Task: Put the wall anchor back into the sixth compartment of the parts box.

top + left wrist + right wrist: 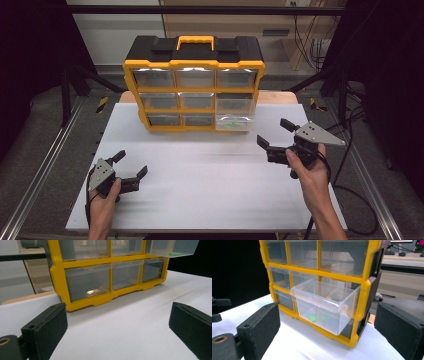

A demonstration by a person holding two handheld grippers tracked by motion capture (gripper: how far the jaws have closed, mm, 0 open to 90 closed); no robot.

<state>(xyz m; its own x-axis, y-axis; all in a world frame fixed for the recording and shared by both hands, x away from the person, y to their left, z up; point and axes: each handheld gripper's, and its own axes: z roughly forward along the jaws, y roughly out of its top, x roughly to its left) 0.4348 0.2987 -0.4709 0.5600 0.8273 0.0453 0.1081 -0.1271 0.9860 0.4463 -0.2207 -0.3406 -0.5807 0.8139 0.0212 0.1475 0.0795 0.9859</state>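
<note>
Two open grippers wait over the white counter (210,185) before a yellow drawer organizer (194,90).

Both sets of jaws stand wide apart and hold nothing: the left gripper (129,169) sits near the counter's front left, the right gripper (272,134) further forward on the right, just short of the organizer. At the organizer's lower right, a clear drawer (324,306) is pulled partway out, with small green pieces (313,317) lying on its floor. The other drawers sit flush in their frame.
</note>
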